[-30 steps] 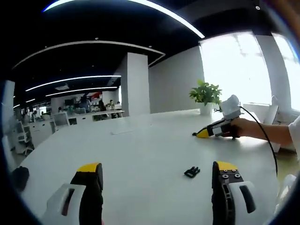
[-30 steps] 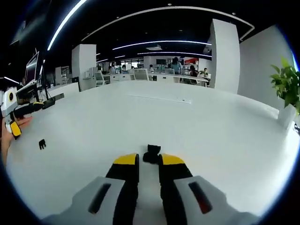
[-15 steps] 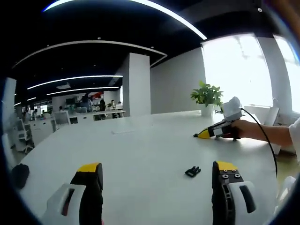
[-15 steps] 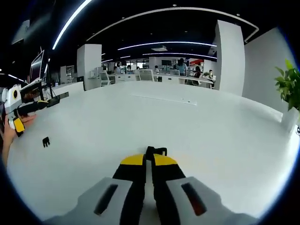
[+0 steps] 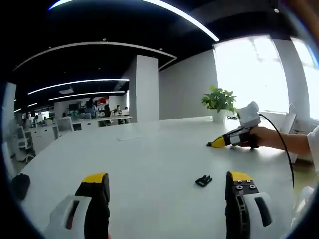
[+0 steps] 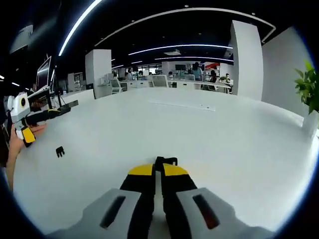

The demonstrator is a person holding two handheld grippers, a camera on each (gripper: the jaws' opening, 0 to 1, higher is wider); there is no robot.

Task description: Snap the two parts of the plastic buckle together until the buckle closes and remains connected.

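One black buckle half [image 5: 203,180] lies flat; the other half [image 6: 166,162] is pinched.

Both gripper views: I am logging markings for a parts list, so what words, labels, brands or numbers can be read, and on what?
None can be read.
Buckle part on the table: no marking visible.
Buckle part in the right gripper: none visible.
Red sign in the far office: too blurred to read.

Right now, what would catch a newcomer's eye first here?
The right tool, its yellow-tipped jaws shut on one black buckle part low in the right gripper view. The other buckle part lies alone on the big white table, ahead of the open left tool.
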